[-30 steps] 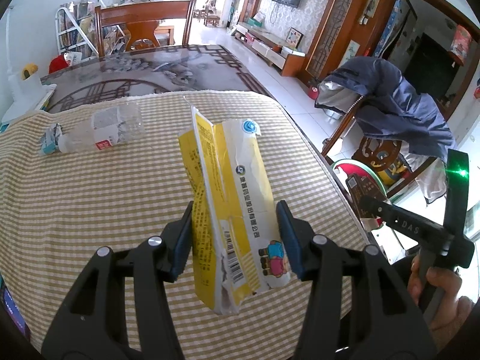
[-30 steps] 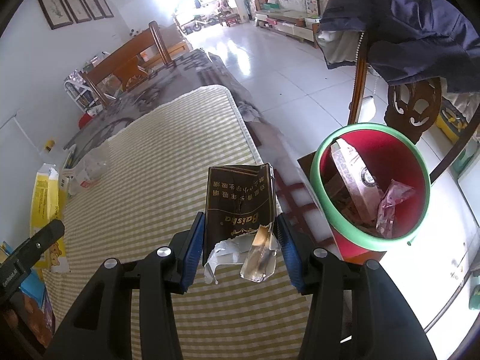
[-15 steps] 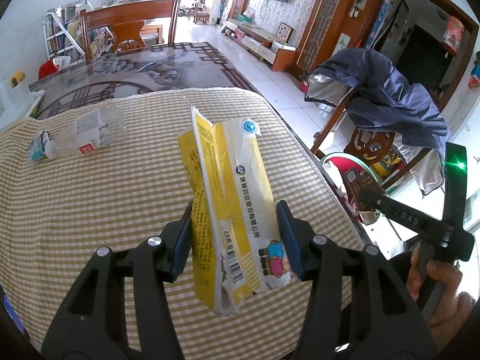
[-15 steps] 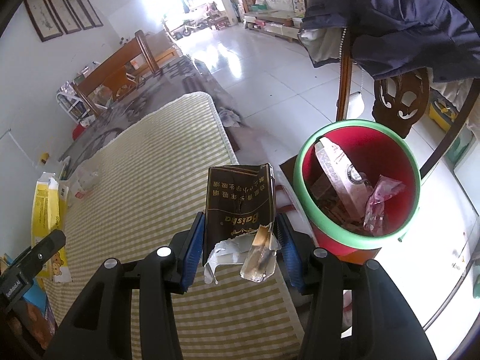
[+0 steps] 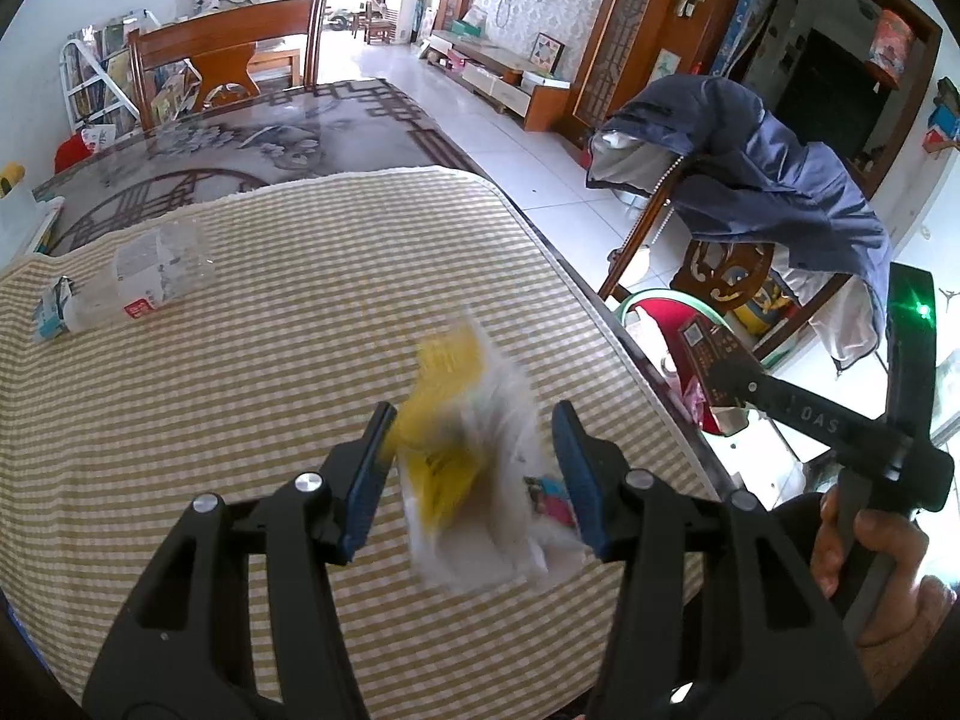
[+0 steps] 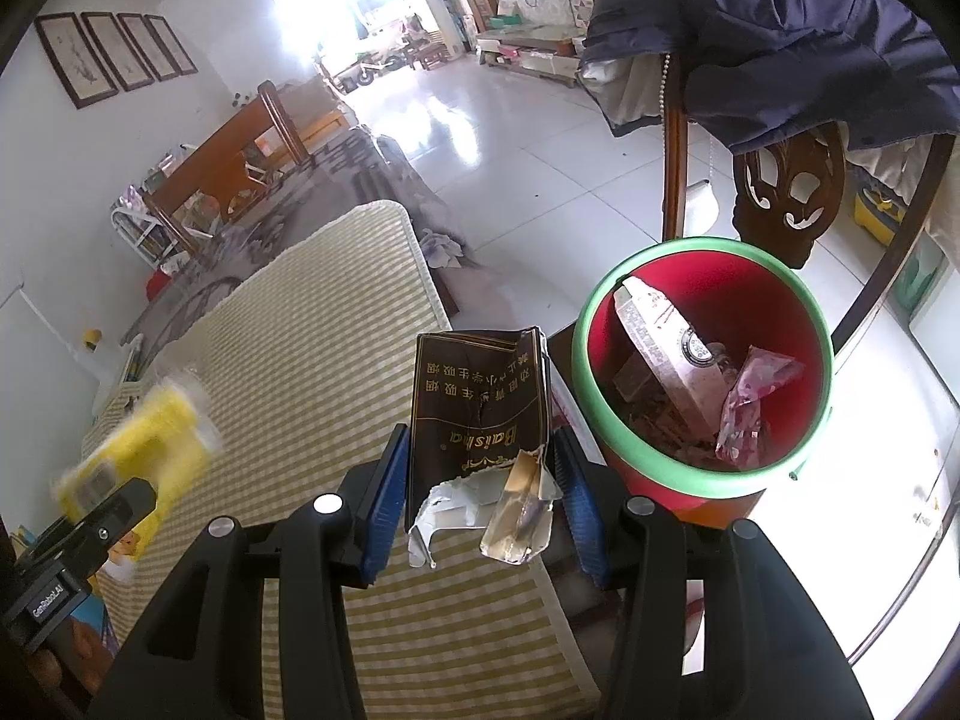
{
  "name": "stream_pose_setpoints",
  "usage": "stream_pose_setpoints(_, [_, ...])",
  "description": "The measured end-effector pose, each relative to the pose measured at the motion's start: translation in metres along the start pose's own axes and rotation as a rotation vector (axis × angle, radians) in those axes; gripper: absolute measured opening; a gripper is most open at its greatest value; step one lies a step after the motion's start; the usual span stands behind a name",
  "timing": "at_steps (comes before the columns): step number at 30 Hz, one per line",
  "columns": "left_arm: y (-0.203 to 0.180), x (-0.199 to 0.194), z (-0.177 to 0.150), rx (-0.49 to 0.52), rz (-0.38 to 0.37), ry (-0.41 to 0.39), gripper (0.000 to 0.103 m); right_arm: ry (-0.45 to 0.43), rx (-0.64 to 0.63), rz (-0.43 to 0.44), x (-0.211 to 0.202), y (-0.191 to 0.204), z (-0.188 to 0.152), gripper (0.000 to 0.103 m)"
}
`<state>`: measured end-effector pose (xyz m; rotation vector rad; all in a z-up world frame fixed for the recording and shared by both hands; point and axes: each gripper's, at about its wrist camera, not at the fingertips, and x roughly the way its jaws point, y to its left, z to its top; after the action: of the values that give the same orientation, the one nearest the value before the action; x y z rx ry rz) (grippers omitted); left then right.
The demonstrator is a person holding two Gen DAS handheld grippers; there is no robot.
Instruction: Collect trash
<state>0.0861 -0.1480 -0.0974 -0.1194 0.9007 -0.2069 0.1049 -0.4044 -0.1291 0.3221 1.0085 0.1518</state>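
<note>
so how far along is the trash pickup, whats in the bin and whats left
Done: the red bin beside the table already holds a carton and a pink wrapper. In hand: the right tongs grip a torn brown box close to the bin, and the left tongs have a blurred yellow packet between them. Left: a crushed plastic bottle lies on the checked cloth.

checked cloth (image 5: pixel 288 360) covers the table; a seemingly empty plastic bottle (image 5: pixel 129 288) lies on it.
</note>
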Motion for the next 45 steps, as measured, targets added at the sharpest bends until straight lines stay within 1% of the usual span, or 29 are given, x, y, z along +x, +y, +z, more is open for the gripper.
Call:
stream_pose_setpoints(5, [-0.005,0.001,0.002,0.013,-0.009,-0.002,0.050,-0.003,0.004,0.003,-0.001,-0.001,0.000,0.048])
stream_pose_setpoints(11, [-0.006,0.009,0.001,0.019,-0.008,0.015,0.050,0.001,0.011,0.000,-0.002,-0.003,0.000,0.048])
stream_pose_setpoints(20, [0.020,0.036,-0.022,-0.017,0.045,0.147,0.051,0.009,0.031,0.004,0.002,-0.010,0.001,0.048])
stream_pose_setpoints(23, [0.028,0.034,-0.031,-0.027,0.061,0.159,0.059,0.008,0.032,0.007,0.002,-0.010,0.001,0.048])
stream_pose_setpoints(25, [0.037,0.030,-0.038,-0.030,0.076,0.170,0.061,0.009,0.036,0.008,0.003,-0.011,0.001,0.048])
stream_pose_setpoints(27, [0.043,0.027,-0.044,-0.027,0.086,0.180,0.072,0.010,0.041,0.011,0.004,-0.012,0.001,0.048])
stream_pose_setpoints(32, [0.062,0.029,-0.058,-0.023,0.145,0.213,0.073,0.010,0.037,0.016,0.004,-0.010,0.000,0.048])
stream_pose_setpoints(35, [0.062,0.031,-0.058,0.015,0.176,0.206,0.073,0.013,0.029,0.017,0.005,-0.007,-0.002,0.048])
stream_pose_setpoints(37, [0.058,0.035,-0.057,0.071,0.202,0.202,0.077,0.014,0.026,0.016,0.005,-0.005,-0.003,0.048])
stream_pose_setpoints(38, [0.057,0.037,-0.057,0.092,0.210,0.202,0.081,0.014,0.026,0.015,0.005,-0.005,-0.003,0.048])
stream_pose_setpoints(42, [0.054,0.053,-0.057,0.185,0.256,0.217,0.082,0.016,0.028,0.015,0.005,-0.004,-0.003,0.048])
stream_pose_setpoints(45, [0.058,0.059,-0.057,0.186,0.260,0.225,0.082,0.018,0.026,0.012,0.006,-0.004,-0.005,0.048])
